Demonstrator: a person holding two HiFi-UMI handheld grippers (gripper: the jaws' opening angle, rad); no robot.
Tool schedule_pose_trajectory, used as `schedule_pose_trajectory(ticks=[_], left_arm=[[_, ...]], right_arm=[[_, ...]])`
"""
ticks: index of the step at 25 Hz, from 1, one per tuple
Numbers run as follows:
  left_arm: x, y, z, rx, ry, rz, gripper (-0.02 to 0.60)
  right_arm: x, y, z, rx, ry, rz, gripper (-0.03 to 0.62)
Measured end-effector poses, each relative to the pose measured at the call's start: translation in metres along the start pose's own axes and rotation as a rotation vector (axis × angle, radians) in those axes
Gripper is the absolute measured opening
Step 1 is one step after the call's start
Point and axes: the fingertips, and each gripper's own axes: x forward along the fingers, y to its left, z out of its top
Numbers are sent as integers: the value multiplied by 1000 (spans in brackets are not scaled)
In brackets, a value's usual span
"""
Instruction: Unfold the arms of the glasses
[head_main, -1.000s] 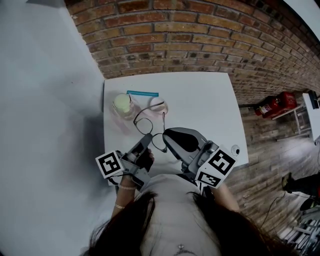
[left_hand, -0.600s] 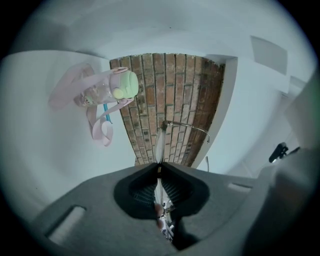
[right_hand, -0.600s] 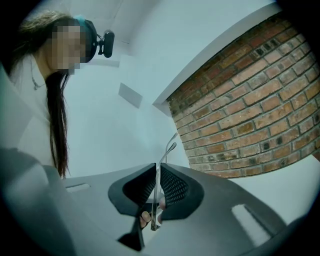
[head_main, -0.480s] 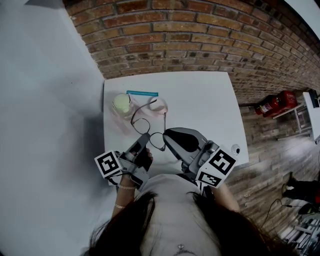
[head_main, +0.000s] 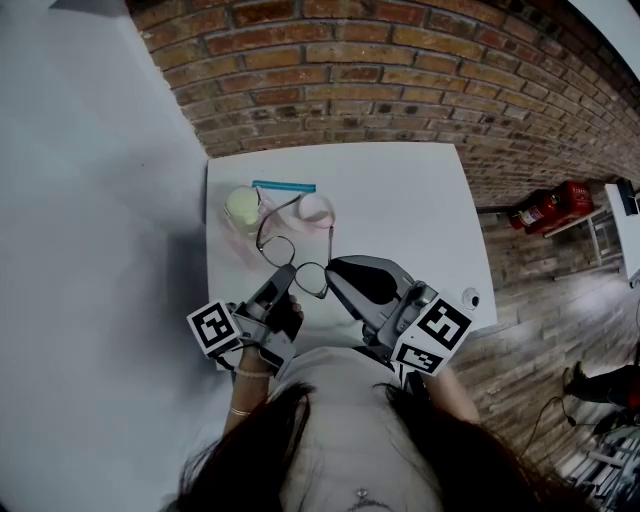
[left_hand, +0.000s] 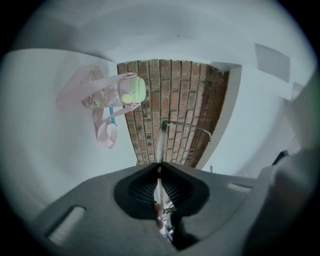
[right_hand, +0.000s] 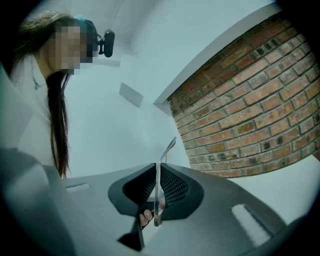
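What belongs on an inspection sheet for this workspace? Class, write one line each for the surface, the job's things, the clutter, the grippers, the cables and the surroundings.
Surface: white table, mostly bare on its right part.
Job's things: glasses, held up off the table between both grippers; one arm angles away from the front.
Clutter: bottle with a green lid, pink strap and blue stick at the far left; small white round thing at the right edge.
Grippers: left gripper, jaws shut on the glasses; right gripper, the same.
Cables: nothing seen on the table.
Surroundings: brick wall; red canister off to the right.
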Motion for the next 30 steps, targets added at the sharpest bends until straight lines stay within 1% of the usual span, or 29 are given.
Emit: schedule_pose_trajectory(ticks=[15,23,30], left_arm=[[-5,4,9,-71,-57,-4,21],[-6,7,11,-120,-68,-13,21],[-5,5,8,-91,-56,-9,21]], right_arm=[[-2,4,2,-4,-1,13,31],[-1,6,1,-6,-1,19,31],[-1,11,2,-5,-7,44,31]])
